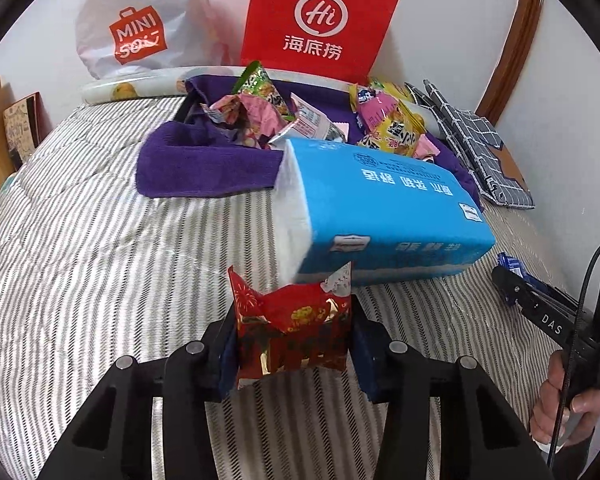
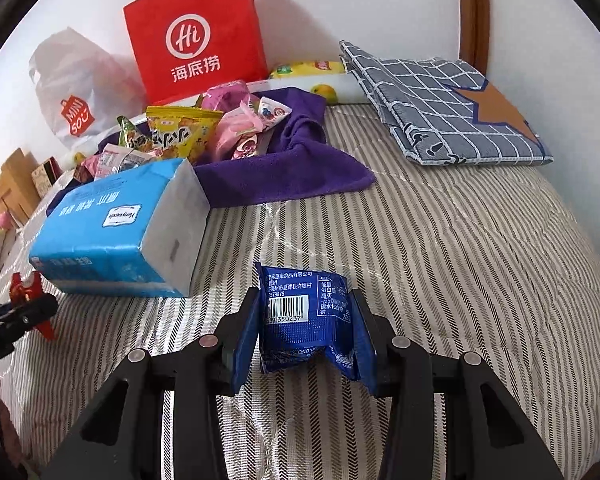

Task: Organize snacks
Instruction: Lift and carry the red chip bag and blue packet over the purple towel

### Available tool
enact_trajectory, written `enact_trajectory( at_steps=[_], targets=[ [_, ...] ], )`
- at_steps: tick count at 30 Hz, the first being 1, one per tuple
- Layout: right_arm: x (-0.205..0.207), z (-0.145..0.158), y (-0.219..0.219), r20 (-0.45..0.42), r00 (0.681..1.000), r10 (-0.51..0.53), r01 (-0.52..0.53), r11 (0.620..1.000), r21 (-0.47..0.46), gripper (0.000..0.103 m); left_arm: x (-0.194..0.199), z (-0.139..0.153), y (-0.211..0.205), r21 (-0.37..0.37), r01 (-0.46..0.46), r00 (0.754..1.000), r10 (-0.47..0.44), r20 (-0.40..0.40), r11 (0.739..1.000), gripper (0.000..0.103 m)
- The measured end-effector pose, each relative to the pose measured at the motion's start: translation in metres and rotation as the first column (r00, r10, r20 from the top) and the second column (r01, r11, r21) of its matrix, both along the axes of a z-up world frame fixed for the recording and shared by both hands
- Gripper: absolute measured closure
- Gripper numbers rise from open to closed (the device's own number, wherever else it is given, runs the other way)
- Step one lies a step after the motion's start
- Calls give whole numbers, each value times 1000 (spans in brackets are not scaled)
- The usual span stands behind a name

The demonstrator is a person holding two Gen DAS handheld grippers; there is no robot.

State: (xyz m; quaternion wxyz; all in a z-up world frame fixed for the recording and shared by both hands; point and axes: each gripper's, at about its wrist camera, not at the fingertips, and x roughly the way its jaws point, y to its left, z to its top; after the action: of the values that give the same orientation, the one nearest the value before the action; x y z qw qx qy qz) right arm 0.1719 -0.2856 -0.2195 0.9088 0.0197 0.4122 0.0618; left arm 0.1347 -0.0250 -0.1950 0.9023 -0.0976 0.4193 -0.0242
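My left gripper is shut on a red and gold snack packet, held just above the striped bedspread. In the right wrist view my right gripper is shut on a dark blue snack packet with its barcode side facing up. A heap of loose snack packets lies on a purple towel farther back. From the left wrist view the right gripper shows at the right edge, held by a hand.
A blue tissue pack lies between the grippers and the towel. A red paper bag and a white plastic bag lean on the wall behind. A folded checked cloth lies at the back right.
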Motion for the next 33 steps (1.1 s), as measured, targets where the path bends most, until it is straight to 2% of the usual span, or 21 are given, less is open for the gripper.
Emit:
enact_trajectory(
  at_steps=[10, 20, 33],
  targets=[
    [-13, 14, 7, 35, 999, 11, -10, 999, -35, 60, -17, 13, 22, -21, 0, 999, 1, 34, 1000, 59],
    [-33, 64, 20, 137, 990, 44, -34, 997, -74, 60, -31, 34, 30, -40, 2, 997, 1, 81, 999, 59],
    [-57, 103, 25, 215, 975, 50, -34, 996, -78, 60, -53, 63, 34, -27, -1, 988, 5, 152, 1000, 59]
  ],
)
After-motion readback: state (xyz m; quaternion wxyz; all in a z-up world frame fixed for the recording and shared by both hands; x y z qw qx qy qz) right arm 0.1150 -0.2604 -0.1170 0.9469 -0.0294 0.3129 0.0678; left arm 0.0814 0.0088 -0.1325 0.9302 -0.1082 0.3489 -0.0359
